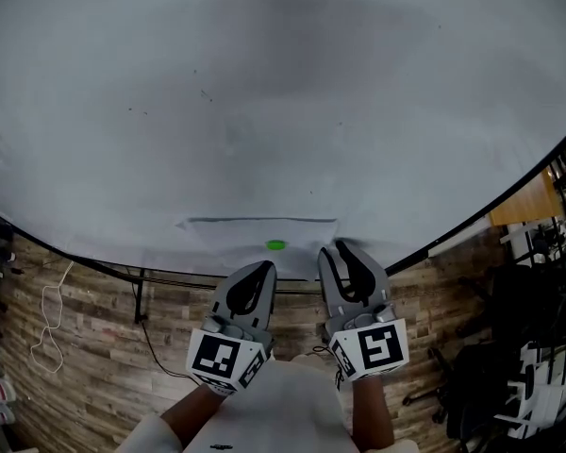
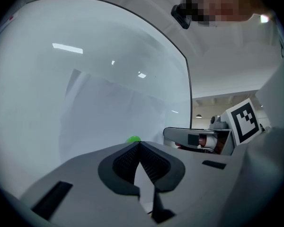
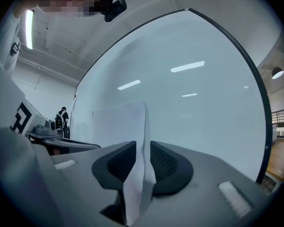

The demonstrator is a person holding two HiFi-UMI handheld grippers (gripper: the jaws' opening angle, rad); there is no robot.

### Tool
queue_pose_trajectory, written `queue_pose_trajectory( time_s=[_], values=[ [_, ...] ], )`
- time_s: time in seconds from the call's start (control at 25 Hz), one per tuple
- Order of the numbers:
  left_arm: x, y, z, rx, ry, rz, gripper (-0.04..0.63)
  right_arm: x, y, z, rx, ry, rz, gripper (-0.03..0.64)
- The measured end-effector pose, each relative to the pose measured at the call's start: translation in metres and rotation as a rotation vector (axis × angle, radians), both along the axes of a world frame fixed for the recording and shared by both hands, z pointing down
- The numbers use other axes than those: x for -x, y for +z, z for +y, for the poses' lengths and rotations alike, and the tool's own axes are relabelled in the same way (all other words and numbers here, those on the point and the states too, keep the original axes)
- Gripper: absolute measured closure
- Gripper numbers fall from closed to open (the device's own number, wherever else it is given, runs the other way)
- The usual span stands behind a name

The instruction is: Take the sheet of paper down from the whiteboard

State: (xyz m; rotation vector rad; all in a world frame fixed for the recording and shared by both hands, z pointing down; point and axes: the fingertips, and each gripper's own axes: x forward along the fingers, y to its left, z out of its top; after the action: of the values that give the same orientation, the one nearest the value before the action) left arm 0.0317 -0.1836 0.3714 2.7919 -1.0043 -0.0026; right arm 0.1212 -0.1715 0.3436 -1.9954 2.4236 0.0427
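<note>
Closest to the lens, the dark ribbed pads (image 3: 120, 162) of the right gripper (image 3: 143, 145) are closed on the white sheet of paper (image 3: 116, 124). A pinched fold of the sheet runs up between the pads and stands a little proud of the tips. Beyond that fold, the rest of the sheet lies flat against the board, off to the gripper's left. This grip looks chosen to peel one side away from the board while the rest is held in place. A small round green magnet (image 1: 276, 245) does that holding, pinning the sheet low on the large pale whiteboard (image 1: 264, 92), near the board's bottom edge. In the head view the magnet sits just beyond and between the two gripper tips, so the sheet probably cannot come free until it slips out from under the magnet or the magnet is moved. The left gripper (image 2: 138, 143) points level at the board with its jaws shut tip to tip and the magnet just past its tips. A pale sliver shows in the gap behind those tips, and I cannot tell whether it is paper. I judge that this gripper is stationed to deal with the magnet or to steady the lower edge of the sheet. Below the board lies a wood-plank floor (image 1: 104, 347).
</note>
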Motion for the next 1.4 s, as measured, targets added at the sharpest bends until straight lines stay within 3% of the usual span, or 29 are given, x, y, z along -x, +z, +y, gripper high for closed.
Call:
queue_pose_trajectory(
  time_s=[0.64,0.72,0.8,1.32,1.4],
  values=[
    [0.0019,0.0042,0.0013,0.012,-0.051,0.007,0.589,0.0066,0.0023,-0.0098,0.03,-0.072,0.042,0.531],
    [0.0019,0.0025,0.0022,0.009,-0.056,0.009,0.589,0.0055,0.0021,-0.0105,0.032,-0.061,0.042,0.591],
    [0.0015,0.0021,0.0023,0.008,-0.059,0.008,0.589,0.0044,0.0014,-0.0107,0.032,-0.061,0.04,0.604],
    [-0.0041,0.0032,-0.0001,-0.003,-0.101,-0.009,0.586,0.0074,-0.0002,-0.0086,0.028,-0.093,0.042,0.606],
    [-0.0059,0.0025,-0.0002,-0.001,-0.109,-0.009,0.562,0.0073,-0.0012,-0.0074,0.025,-0.099,0.04,0.606]
  ],
)
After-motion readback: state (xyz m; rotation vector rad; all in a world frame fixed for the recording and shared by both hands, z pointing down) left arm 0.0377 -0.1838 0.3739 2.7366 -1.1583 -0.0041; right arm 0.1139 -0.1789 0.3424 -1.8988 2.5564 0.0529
